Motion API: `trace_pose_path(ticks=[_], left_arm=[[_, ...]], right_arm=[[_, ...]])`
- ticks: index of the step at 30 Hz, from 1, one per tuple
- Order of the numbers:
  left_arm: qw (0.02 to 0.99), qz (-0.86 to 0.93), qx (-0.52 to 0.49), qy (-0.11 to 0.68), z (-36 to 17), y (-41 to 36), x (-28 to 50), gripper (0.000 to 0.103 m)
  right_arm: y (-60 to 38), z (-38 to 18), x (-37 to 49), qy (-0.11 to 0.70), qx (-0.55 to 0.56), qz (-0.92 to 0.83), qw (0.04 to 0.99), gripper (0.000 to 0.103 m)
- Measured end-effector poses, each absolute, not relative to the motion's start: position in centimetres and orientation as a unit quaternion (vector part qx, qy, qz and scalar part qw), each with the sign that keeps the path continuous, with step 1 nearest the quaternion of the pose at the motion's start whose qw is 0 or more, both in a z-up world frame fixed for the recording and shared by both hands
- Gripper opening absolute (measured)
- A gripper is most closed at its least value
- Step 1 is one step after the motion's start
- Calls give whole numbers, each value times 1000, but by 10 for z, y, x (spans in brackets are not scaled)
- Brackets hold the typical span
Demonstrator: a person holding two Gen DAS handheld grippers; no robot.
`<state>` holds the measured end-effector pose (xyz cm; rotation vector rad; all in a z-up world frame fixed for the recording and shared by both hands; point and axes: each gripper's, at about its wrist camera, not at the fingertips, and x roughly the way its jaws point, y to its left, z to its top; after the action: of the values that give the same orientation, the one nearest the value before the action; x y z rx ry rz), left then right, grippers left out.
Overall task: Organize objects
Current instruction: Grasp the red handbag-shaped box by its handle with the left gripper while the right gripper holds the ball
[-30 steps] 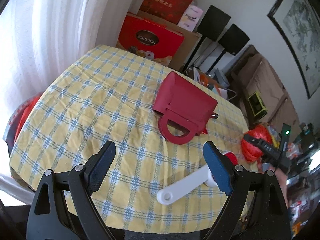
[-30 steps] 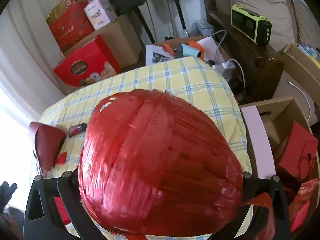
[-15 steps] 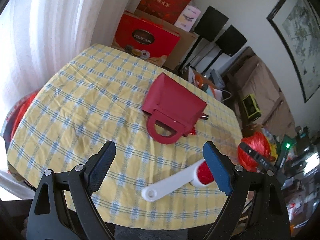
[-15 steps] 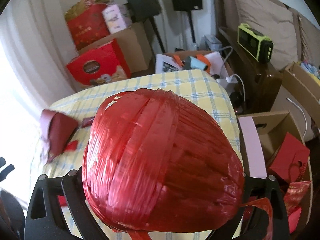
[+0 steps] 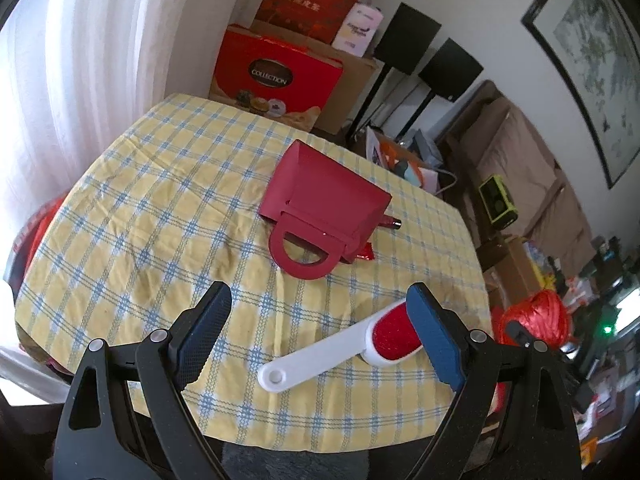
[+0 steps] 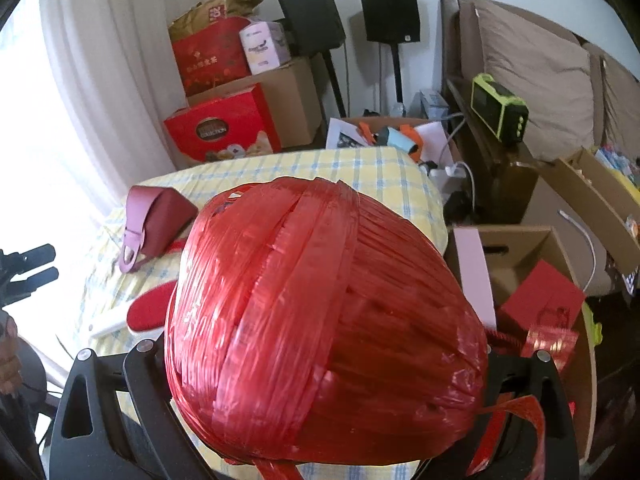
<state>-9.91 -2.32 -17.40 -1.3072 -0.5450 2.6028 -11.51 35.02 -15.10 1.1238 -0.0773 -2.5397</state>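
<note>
My left gripper (image 5: pixel 320 334) hangs open over the near edge of the yellow checked table (image 5: pixel 160 208), nothing between its fingers. A white-handled lint brush (image 5: pixel 320 356) with a red head lies just below it, beside the right finger (image 5: pixel 434 340). A red handbag (image 5: pixel 324 216) lies flat at mid-table. In the right wrist view, my right gripper (image 6: pixel 324 380) is shut on a big red ball of plastic twine (image 6: pixel 320 312), which hides its fingertips. The ball (image 5: pixel 538 318) is held off the table's right edge. The handbag (image 6: pixel 156 224) and the brush (image 6: pixel 148 312) show past it.
Open cardboard boxes (image 6: pixel 520 264) with red packets stand on the floor right of the table. Red gift boxes (image 5: pixel 276 76), speakers on stands (image 6: pixel 388 12) and a sofa (image 6: pixel 532 64) with a green radio (image 6: pixel 498 106) line the far side. White curtains (image 5: pixel 100 40) hang at the left.
My right gripper has carried the red ball back and up, away from the table's right edge. My left gripper has drawn back slightly and stays open.
</note>
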Motion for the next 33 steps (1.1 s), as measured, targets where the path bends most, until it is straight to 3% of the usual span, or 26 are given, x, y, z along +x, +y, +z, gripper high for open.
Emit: trace_pose_path(ticks=[11, 17, 23, 33], left_arm=[[67, 890, -447, -65, -162, 5, -154, 103], [73, 866, -494, 21, -215, 50, -195, 103], [59, 862, -504, 5, -234, 47, -193, 103], [84, 867, -486, 65, -236, 63, -222, 103]], right_arm=[[369, -165, -108, -70, 415, -889, 179, 96], [367, -164, -109, -67, 414, -890, 182, 96], [359, -167, -112, -51, 420, -887, 184, 96], [343, -177, -120, -54, 433, -880, 190, 96]])
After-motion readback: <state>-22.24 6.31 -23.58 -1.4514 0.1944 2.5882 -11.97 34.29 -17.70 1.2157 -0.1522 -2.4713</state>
